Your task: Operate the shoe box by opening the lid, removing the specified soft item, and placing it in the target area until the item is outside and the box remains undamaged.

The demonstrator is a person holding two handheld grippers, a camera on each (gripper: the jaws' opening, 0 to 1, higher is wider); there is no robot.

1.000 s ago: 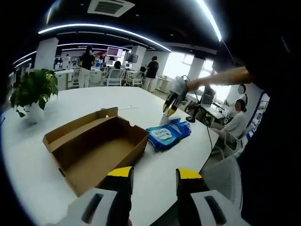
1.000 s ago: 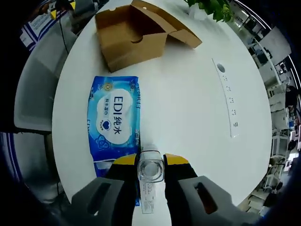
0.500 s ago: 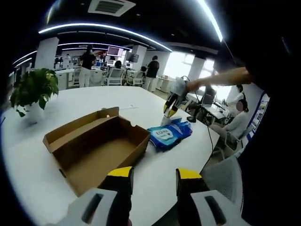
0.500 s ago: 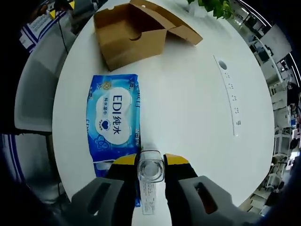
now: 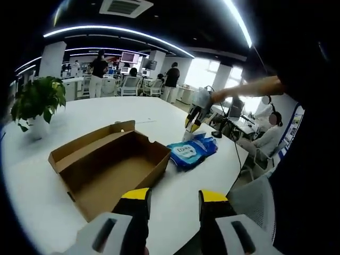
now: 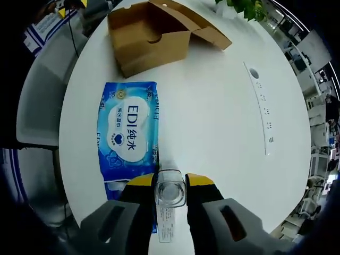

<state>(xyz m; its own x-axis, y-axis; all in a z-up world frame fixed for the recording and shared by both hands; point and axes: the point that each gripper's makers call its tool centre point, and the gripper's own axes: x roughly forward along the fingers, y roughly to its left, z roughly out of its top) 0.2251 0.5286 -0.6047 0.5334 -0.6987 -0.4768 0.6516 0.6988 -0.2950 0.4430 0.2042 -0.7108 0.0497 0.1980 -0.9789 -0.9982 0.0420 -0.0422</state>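
Little has moved since the earlier frames. Left gripper [image 5: 172,199] hovers with jaws apart and empty near the open shoe box [image 5: 109,169]. Right of it lies the blue wipes pack [image 6: 128,137] on the white table [image 6: 212,106]. Right gripper [image 6: 170,183] apparently pinches a small clear object [image 6: 170,192].
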